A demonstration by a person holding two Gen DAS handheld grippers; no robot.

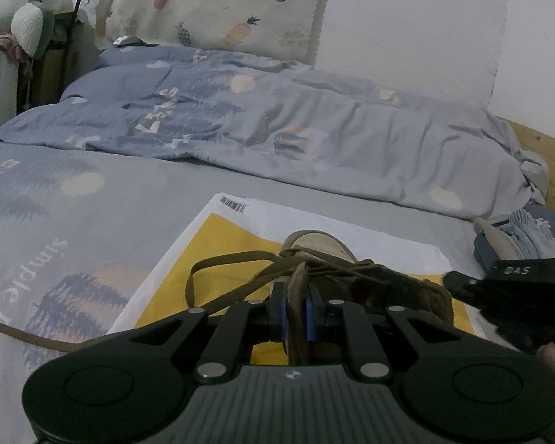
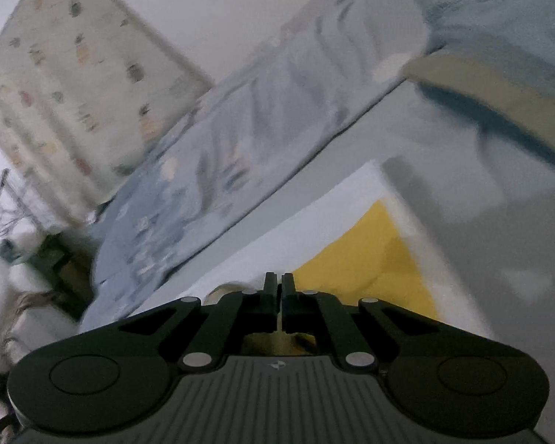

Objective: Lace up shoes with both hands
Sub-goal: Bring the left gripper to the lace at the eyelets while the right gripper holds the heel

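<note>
A brown shoe (image 1: 325,249) rests on a white and yellow sheet (image 1: 222,244) on the bed, toe pointing away. In the left wrist view my left gripper (image 1: 298,312) is shut, its blue pads (image 1: 309,318) pinching an upright brown flap of the shoe's upper. Brown laces (image 1: 203,277) loop off to the left, and one end trails over the bedcover. My right gripper (image 1: 451,279) comes in from the right, close to the shoe's side. In the blurred right wrist view the right gripper (image 2: 279,283) is shut over the sheet (image 2: 370,251), and nothing shows between its fingers.
A folded blue duvet (image 1: 277,129) lies across the bed beyond the sheet, with a pineapple-print pillow (image 1: 222,7) behind it. A wooden bed frame (image 1: 536,148) and a dark item with pale cloth (image 1: 507,236) are at the right. A plush toy (image 1: 29,18) sits far left.
</note>
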